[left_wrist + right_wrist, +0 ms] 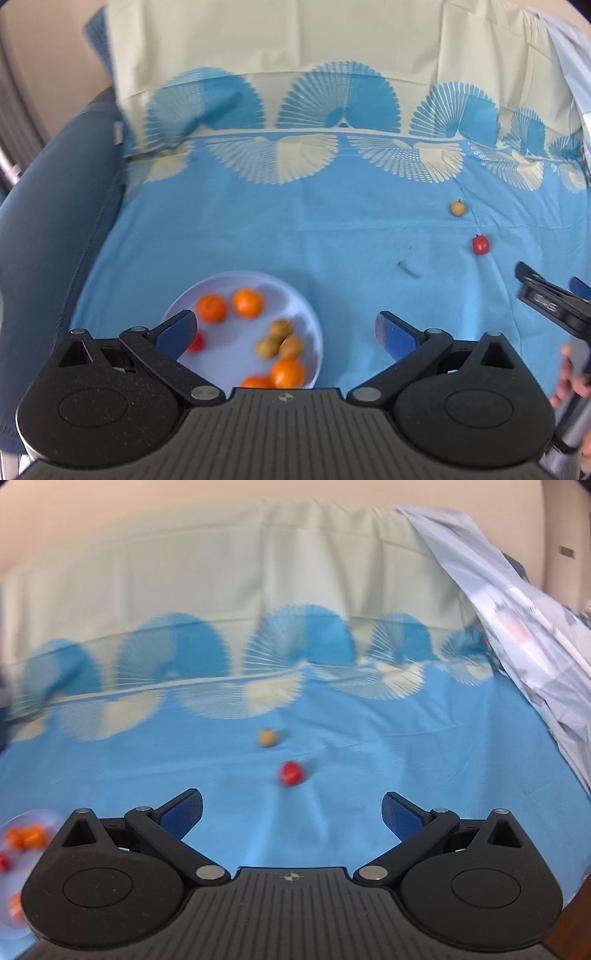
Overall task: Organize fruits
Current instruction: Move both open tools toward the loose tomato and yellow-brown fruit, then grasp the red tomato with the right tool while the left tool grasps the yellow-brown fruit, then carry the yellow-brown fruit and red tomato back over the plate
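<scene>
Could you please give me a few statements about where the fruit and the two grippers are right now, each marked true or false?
1. The plate holds several orange fruits. True.
2. The red fruit lies on the plate. False: it lies on the blue cloth, away from the plate.
3. The right gripper is open and holds nothing. True.
4. The left gripper is shut on an orange fruit. False: it is open and empty, above the plate.
5. The yellow fruit lies farther from the right gripper than the red fruit. True.
</scene>
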{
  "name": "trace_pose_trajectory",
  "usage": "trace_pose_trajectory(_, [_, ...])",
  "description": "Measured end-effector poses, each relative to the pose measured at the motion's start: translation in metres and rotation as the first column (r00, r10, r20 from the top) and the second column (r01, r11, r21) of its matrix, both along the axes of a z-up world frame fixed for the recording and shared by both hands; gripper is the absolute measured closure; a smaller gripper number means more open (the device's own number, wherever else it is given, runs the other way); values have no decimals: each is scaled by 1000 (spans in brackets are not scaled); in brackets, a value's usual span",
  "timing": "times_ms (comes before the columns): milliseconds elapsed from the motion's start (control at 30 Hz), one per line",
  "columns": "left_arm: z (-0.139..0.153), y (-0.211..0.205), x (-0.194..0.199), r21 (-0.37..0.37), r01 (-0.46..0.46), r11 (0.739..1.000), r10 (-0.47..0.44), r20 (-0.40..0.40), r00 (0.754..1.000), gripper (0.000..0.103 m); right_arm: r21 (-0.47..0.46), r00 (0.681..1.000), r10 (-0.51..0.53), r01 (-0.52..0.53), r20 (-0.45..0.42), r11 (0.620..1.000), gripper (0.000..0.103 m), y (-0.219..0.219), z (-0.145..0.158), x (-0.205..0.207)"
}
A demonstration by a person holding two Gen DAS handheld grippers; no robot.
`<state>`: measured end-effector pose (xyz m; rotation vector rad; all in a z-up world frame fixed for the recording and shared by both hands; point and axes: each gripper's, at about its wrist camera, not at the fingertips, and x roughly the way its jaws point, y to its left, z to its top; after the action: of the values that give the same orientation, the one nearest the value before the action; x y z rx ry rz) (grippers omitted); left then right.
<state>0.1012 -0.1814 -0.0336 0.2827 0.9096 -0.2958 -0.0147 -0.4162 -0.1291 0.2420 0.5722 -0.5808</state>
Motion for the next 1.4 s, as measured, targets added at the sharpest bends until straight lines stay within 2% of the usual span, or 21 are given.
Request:
trace_pose_trajectory(133, [-19, -44, 38, 34, 21, 999, -20, -17, 1000, 0, -13, 999, 19, -19, -27, 1000, 4, -39, -42, 53])
trace_pose_trajectory(267, [-45, -77, 73, 69, 25, 997, -23, -34, 999, 0, -28, 995, 80, -82, -61, 996, 23, -51, -76, 102])
trace_pose_trajectory(333, [-57, -92, 89, 77, 27, 997, -23, -44, 999, 0, -1, 993, 98, -99, -65, 995, 49, -57, -89, 117])
trace_pose_trajectory(367, [-63, -100, 97, 80, 28, 996, -24, -48, 999, 0, 6, 992, 103, -103, -78, 995, 56, -57, -95, 122])
trace_pose_trajectory(400, [-69, -110, 105, 80, 32, 996, -28, -51, 998, 0, -1, 990, 98, -98, -105, 995, 71, -58, -101, 126])
trace_pose_trajectory(467, [-80, -132, 117, 71, 48, 996, -45, -52, 998, 0, -42, 993, 73, -77, -89, 996, 73, -62, -103, 119])
trace_pose_trajectory(533, [-89, -160, 125, 42, 80, 996, -78, -48, 996, 0, -65, 994, -46, 40, -95, 997, 73, -78, -99, 108])
trace_pose_trajectory(567, [-95, -175, 128, 24, 101, 995, -99, -45, 994, 0, -62, 990, -121, 117, -71, 991, 73, -94, -94, 96])
trace_pose_trajectory(633, [-108, -210, 133, -9, 157, 988, -157, -47, 986, 0, -67, 964, -265, 262, -35, 963, 73, -124, -91, 79])
trace_pose_trajectory(700, [-127, -244, 136, -19, 209, 978, -209, -62, 976, 0, -41, 933, -359, 358, -22, 933, 73, -149, -94, 63])
trace_pose_trajectory(800, [-155, -284, 138, 2, 266, 964, -265, -77, 961, 0, 37, 905, -422, 424, -46, 905, 73, -171, -106, 50])
trace_pose_trajectory(833, [-162, -294, 139, 13, 272, 962, -270, -76, 960, 0, 57, 903, -427, 429, -36, 902, 72, -174, -109, 49])
trace_pose_trajectory(900, [-174, -305, 144, 23, 273, 962, -270, -81, 959, 1, 40, 908, -416, 418, -39, 908, 72, -172, -109, 53])
trace_pose_trajectory(933, [-180, -308, 148, 17, 267, 963, -265, -94, 960, 5, 39, 912, -410, 411, -36, 911, 72, -172, -110, 54])
trace_pose_trajectory(967, [-184, -308, 151, 0, 261, 965, -259, -111, 959, 25, 38, 912, -410, 411, -35, 911, 72, -171, -110, 55])
trace_pose_trajectory(1000, [-185, -308, 153, -20, 256, 966, -257, -120, 959, 32, 37, 912, -409, 410, -34, 911, 72, -170, -110, 56])
trace_pose_trajectory(1033, [-181, -307, 152, -36, 258, 966, -260, -94, 961, 49, 38, 913, -407, 408, -32, 912, 72, -170, -110, 57])
trace_pose_trajectory(1067, [-178, -309, 150, -36, 281, 959, -283, -89, 955, 77, 37, 913, -407, 408, -31, 912, 72, -168, -107, 56])
trace_pose_trajectory(1200, [-160, -299, 140, -25, 268, 963, -269, -94, 959, 77, 52, 911, -412, 412, -11, 910, 72, -166, -104, 53])
trace_pose_trajectory(1400, [-107, -240, 100, 17, 225, 974, -223, -66, 973, 77, 43, 922, -386, 385, 18, 922, 72, -143, -88, 48])
